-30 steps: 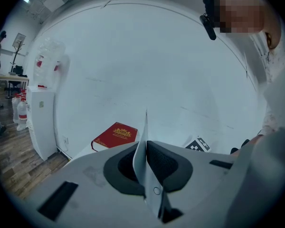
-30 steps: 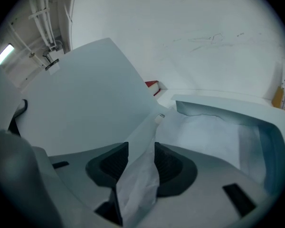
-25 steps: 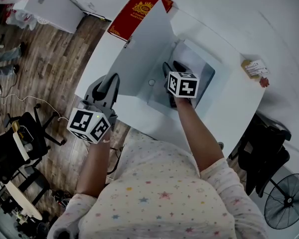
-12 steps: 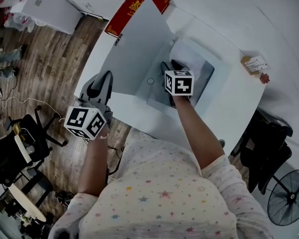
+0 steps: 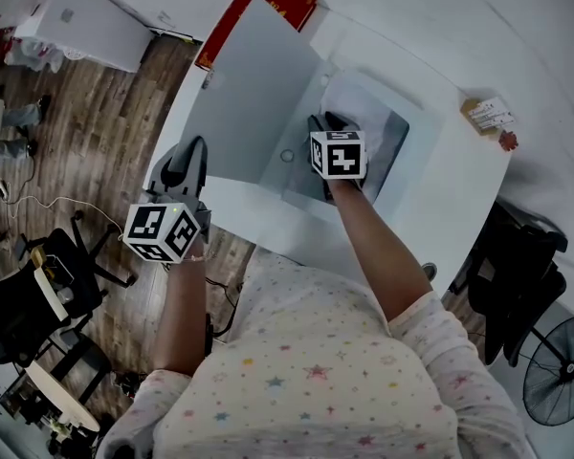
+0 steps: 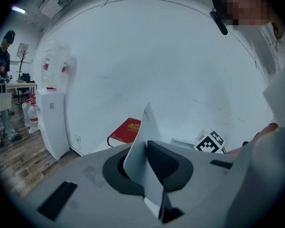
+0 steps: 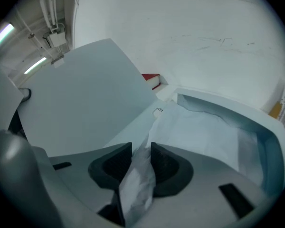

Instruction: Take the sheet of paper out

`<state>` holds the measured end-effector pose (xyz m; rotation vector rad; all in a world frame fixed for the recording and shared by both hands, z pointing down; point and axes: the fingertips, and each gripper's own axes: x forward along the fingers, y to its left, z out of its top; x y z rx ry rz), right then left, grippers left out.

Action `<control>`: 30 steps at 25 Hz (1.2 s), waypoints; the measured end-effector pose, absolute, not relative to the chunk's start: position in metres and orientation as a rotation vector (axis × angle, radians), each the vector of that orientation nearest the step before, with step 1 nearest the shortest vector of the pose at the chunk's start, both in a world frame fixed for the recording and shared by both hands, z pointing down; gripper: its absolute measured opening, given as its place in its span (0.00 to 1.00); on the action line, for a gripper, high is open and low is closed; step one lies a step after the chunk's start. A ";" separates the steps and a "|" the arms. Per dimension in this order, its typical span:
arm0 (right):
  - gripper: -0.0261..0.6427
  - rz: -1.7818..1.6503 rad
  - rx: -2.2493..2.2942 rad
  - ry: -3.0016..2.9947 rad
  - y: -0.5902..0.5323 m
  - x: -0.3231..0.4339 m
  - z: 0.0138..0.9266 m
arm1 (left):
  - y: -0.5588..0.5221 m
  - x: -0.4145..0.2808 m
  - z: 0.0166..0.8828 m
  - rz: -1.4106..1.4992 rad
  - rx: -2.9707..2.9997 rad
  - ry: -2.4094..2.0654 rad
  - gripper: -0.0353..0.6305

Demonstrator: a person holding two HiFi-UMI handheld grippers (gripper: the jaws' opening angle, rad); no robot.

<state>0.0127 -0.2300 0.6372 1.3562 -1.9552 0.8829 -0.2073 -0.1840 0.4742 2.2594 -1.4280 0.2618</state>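
**Head view:** The stiff pale grey folder cover (image 5: 253,94) stood lifted off the translucent bluish folder pocket (image 5: 394,146) on the white tabletop (image 5: 445,204). The left gripper (image 5: 193,153) was at the cover's lower edge. The right gripper (image 5: 325,124) reached into the pocket, onto the thin white sheet of paper (image 5: 352,101). Judgement: draw the sheet out slowly and flat toward the body, with the cover held high, or the paper may tear.

**Left gripper view:** The jaws were pressed together, pinching the cover's edge.

**Right gripper view:** The jaws were clamped on the sheet's crumpled near edge. The rest of the sheet lay inside the pocket.
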 end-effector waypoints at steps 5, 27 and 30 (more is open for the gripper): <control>0.19 0.855 1.370 -1.942 -0.231 0.016 0.638 | -0.184 -0.208 0.474 0.256 2.259 -1.426 0.09; 0.05 0.951 1.446 -2.143 -0.238 0.007 0.588 | -0.181 -0.200 0.468 0.232 2.270 -1.417 0.09; 0.05 0.962 1.442 -2.194 -0.240 0.002 0.577 | -0.181 -0.198 0.467 0.225 2.271 -1.416 0.09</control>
